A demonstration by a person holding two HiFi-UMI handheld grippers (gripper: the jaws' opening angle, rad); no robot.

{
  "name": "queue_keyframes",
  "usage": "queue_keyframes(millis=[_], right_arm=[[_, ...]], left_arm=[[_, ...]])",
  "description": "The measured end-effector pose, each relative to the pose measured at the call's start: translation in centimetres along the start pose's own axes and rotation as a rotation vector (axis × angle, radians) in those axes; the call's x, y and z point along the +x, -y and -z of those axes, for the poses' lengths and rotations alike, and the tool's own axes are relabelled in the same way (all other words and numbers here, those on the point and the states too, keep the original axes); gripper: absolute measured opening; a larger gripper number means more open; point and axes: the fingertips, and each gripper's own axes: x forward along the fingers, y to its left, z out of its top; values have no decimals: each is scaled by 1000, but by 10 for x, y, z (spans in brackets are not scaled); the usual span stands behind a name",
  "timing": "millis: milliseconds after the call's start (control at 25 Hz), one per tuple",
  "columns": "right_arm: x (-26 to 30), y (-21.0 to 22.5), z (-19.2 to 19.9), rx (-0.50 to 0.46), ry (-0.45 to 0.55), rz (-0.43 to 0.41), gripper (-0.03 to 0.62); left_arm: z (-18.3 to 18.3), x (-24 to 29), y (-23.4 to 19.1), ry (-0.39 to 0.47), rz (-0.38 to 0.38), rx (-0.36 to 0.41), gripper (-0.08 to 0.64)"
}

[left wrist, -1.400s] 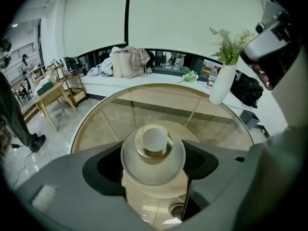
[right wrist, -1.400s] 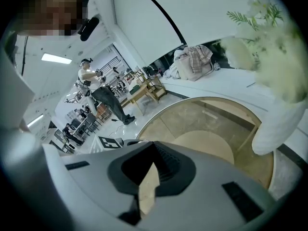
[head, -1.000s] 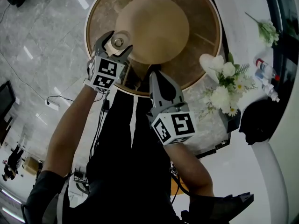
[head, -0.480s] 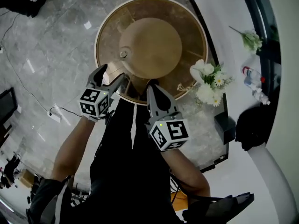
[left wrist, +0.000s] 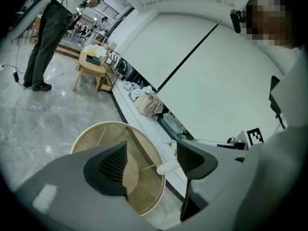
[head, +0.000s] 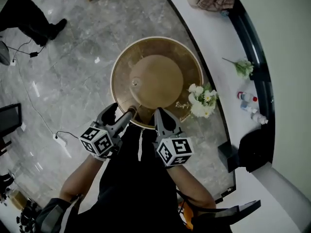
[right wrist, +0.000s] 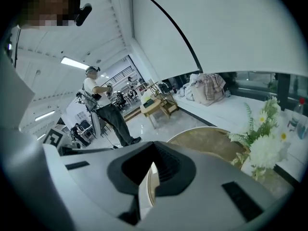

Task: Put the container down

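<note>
- Container sits on the tan raised disc in the middle of the round golden table, near the disc's left edge; no gripper touches it, so I judge the putting down is done
- It is very small in the head view, only a pale round thing with a bright spot on top, so I cannot tell its material
- Left gripper hangs at the near rim of the table, apart from the container; in the left gripper view its jaws stand wide apart with nothing between them, only the table beyond
- Right gripper is just beside it, also at the near rim; in the right gripper view its jaws are pressed together with only a thin slit left, and they pinch nothing
- To my judgement the container is light and stiff, probably with a smooth wall, so it could slip or tip if pushed from one side only
- If someone takes it again, the good place is low across its round wall, one jaw on each side, not on the small top
- The disc looks smooth, so a knock may send the container sliding
- White flowers stand at the right edge of the table, well apart from the container
</note>
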Motion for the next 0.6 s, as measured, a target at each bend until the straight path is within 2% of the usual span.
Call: queue_keyframes(millis=[160,320,440,600], right_arm=[[-20,-15,-17,-21,16,-12,6],[-45,-30,-32,-3,37,-27,6],[-60,-41,-48,9,67,-41,6],[-81,-57,-66,24,103,-61,6]], left_arm=[[-26,-28,39,61,25,-1,301],[-40,-54,71,84,69,9,268],[-55,-70,90,118,109,5,169],[-72,-87,119,162,158,-2,81]])
